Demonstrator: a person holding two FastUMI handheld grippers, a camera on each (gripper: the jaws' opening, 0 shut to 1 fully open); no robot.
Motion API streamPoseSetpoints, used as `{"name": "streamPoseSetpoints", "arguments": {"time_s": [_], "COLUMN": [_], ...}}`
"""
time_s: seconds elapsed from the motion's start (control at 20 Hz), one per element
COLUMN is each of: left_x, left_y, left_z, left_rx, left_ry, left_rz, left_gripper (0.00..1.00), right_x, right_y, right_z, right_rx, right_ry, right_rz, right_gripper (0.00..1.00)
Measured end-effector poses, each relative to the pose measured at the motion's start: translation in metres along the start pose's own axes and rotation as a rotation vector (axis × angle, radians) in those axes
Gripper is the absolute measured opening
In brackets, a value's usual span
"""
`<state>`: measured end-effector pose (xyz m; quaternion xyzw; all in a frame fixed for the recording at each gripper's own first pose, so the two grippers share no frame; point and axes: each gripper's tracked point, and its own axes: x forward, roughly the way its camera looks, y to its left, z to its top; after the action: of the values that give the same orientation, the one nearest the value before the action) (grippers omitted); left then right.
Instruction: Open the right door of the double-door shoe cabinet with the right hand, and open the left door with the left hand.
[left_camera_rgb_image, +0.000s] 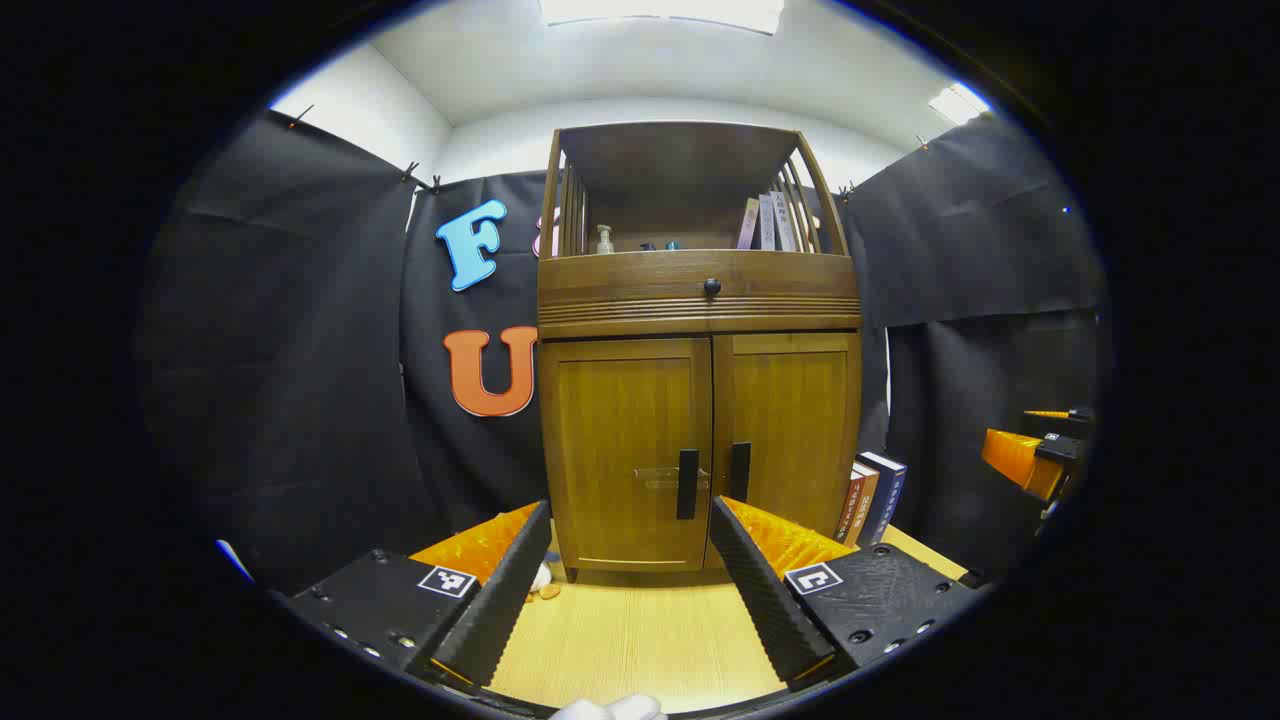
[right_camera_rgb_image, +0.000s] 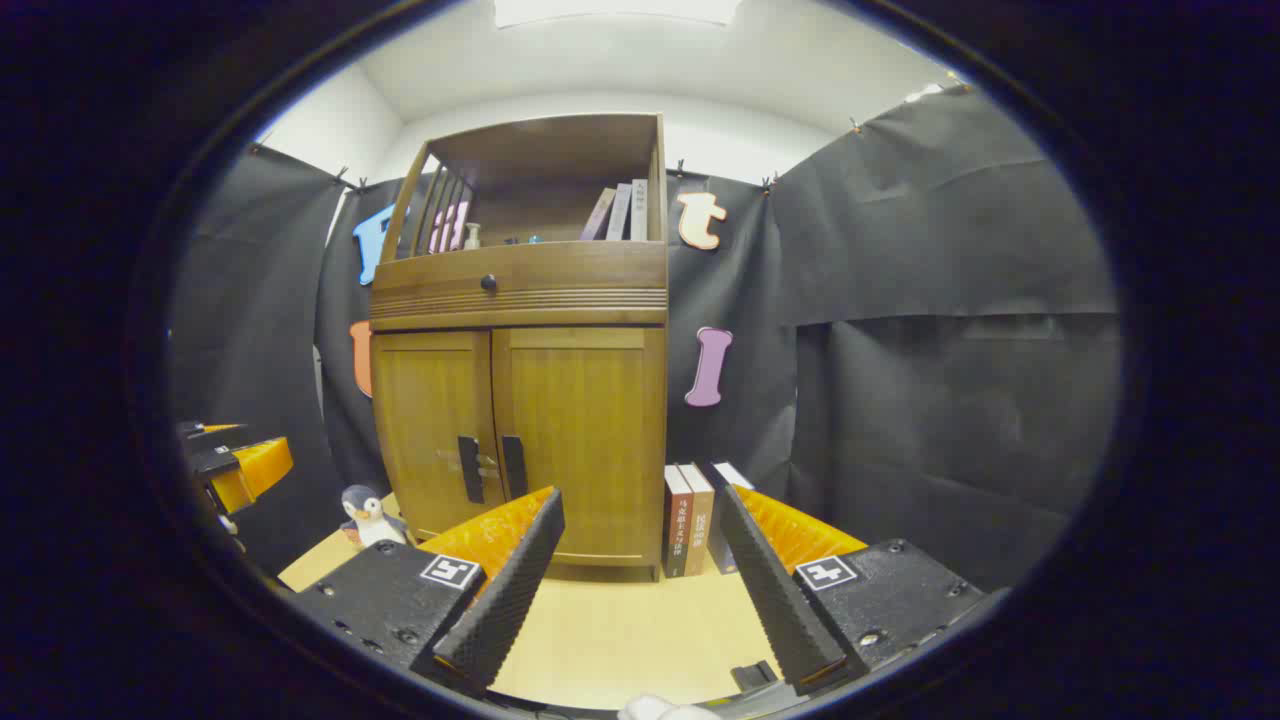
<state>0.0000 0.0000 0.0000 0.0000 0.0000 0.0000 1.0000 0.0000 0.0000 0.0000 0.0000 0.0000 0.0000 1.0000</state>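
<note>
My left claw hangs with its fingers spread apart, gripping nothing, low over the bench and pointed at the cabinet. The cabinet stands upright at the back of the bench against the black wall. Both doors are closed: the left door and right door meet at the middle, each with a dark upright handle beside the seam, the left handle and the right handle. My claw is short of them, touching neither.

My right claw is spread apart too and holds nothing. It sits off to the cabinet's right side, near the books standing just beside the cabinet. In the right gripper view a toy penguin stands on the bench at the cabinet's left. Above the doors is a drawer with a round knob, and an open shelf with a bottle.
</note>
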Motion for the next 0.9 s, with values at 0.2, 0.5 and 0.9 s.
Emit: {"name": "streamPoseSetpoints", "arguments": {"time_s": [0.2, 0.5, 0.9], "left_x": [0.004, 0.010, 0.014], "left_y": [0.003, 0.012, 0.013], "left_z": [0.000, -0.005, 0.004], "left_rx": [-0.006, 0.006, 0.026], "left_ry": [0.008, 0.018, 0.005], "left_rz": [-0.002, 0.003, 0.001], "left_gripper": [0.96, 0.96, 0.96], "right_x": [0.002, 0.020, 0.063], "right_y": [0.006, 0.028, 0.045], "right_z": [-0.002, -0.005, -0.013], "right_rx": [-0.003, -0.001, -0.004], "right_ry": [0.003, 0.024, 0.037], "right_rz": [0.023, 0.031, 0.036], "right_gripper": [1.00, 1.00, 1.00]}}
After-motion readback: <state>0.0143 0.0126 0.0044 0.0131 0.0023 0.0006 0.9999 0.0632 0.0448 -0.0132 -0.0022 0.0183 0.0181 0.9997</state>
